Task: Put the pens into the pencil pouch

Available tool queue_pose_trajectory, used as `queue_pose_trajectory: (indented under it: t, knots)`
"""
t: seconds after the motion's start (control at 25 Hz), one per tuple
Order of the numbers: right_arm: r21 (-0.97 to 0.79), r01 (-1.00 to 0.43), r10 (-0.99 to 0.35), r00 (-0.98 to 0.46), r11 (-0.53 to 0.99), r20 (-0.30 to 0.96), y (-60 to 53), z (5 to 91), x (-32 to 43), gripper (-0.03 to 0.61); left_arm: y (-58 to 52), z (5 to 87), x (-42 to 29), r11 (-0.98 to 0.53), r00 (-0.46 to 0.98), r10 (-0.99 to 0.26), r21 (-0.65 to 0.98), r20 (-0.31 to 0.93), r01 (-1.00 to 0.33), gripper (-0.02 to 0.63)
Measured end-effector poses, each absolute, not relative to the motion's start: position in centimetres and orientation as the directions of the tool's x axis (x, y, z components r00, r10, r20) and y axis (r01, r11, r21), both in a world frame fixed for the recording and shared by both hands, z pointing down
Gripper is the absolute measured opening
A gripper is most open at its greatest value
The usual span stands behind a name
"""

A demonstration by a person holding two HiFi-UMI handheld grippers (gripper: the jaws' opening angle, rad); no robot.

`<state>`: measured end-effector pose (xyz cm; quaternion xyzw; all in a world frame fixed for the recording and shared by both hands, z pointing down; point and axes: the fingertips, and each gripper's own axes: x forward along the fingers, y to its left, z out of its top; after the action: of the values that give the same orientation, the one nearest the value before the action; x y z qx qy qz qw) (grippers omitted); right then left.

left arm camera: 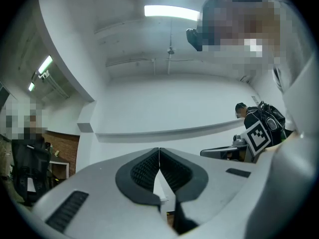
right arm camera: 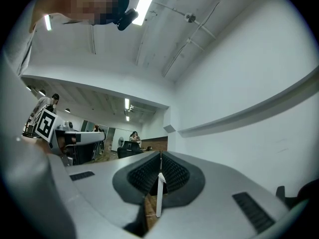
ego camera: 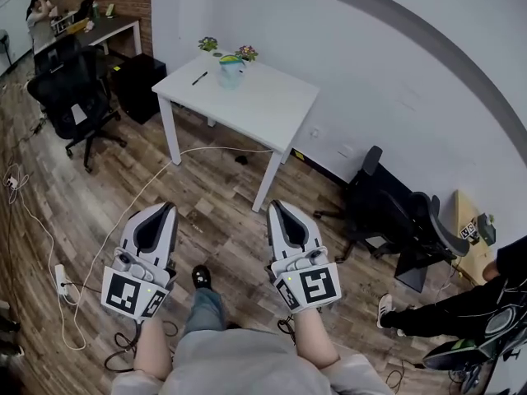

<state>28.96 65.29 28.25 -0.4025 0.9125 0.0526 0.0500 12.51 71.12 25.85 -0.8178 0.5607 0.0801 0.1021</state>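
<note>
A white table (ego camera: 272,105) stands well ahead of me by the wall. On it lie a black pen (ego camera: 199,78) and, just to its right, a pale blue pencil pouch (ego camera: 231,71). My left gripper (ego camera: 168,208) and right gripper (ego camera: 276,205) are held side by side low over the wooden floor, far short of the table and pointing toward it. Both are shut with nothing between the pads, as the left gripper view (left arm camera: 159,151) and the right gripper view (right arm camera: 160,156) show. Both views look up at wall and ceiling, with the pen and pouch out of sight.
Two small potted plants (ego camera: 207,44) (ego camera: 246,53) sit at the table's back. A black office chair (ego camera: 74,97) and a black cabinet (ego camera: 136,85) stand at the left. More black chairs (ego camera: 395,212) are at the right. Cables and a power strip (ego camera: 60,278) lie on the floor.
</note>
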Motion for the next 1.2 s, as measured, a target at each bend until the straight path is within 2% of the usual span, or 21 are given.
queue_pose_trajectory:
  t: [0.72, 1.2]
  knots:
    - [0.073, -0.767, -0.753, -0.64, 0.637, -0.151, 44.0, 26.5, 14.3, 0.028, 49.4, 24.2, -1.5, -0.409, 0.418, -0.873, -0.089, -0.252, -0.908, 0.025]
    - [0.079, -0.796, -0.789, -0.605, 0.6, -0.107, 37.7, 28.3, 12.3, 0.028, 41.6, 26.2, -3.8, -0.458, 0.452, -0.861, -0.032, -0.234, -0.889, 0.025]
